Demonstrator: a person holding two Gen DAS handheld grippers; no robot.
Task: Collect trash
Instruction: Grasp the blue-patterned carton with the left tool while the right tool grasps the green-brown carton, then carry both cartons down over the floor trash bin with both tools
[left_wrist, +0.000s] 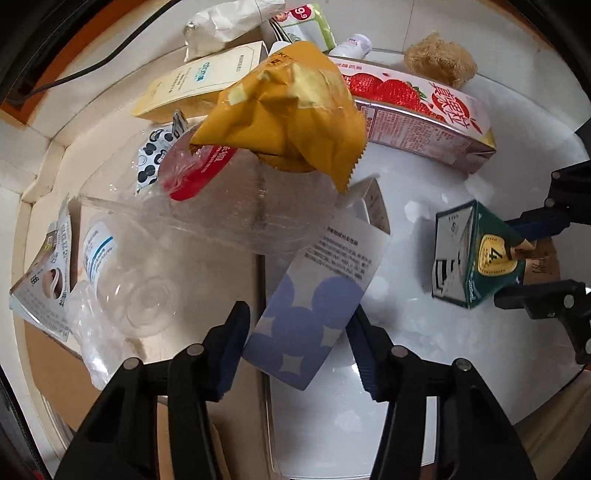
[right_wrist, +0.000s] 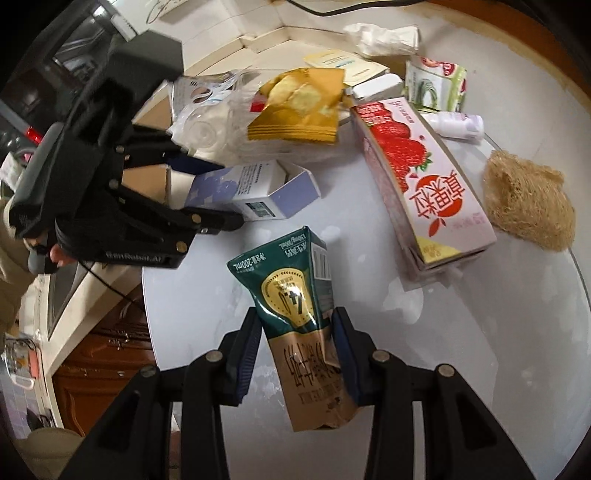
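Observation:
A lavender-and-white small box (left_wrist: 306, 295) lies on the white round table (left_wrist: 443, 350), and my left gripper (left_wrist: 295, 326) is shut on it, one pad against each side. From the right wrist view that same box (right_wrist: 236, 188) sits between the left gripper's fingers (right_wrist: 218, 221). My right gripper (right_wrist: 297, 332) is shut on a crushed green-and-gold milk carton (right_wrist: 295, 295), which tilts up off the table (right_wrist: 461, 369). In the left wrist view the carton (left_wrist: 469, 258) and right gripper (left_wrist: 524, 258) are at the right edge.
Behind both boxes lies a heap: a yellow snack bag (left_wrist: 291, 110), a clear plastic bottle (left_wrist: 122, 266), a long strawberry carton (right_wrist: 417, 177), a cream box (left_wrist: 195, 85), a small white bottle (right_wrist: 458, 125), crumpled paper (right_wrist: 384, 37). A beige fibre scrubber (right_wrist: 528, 199) sits far right.

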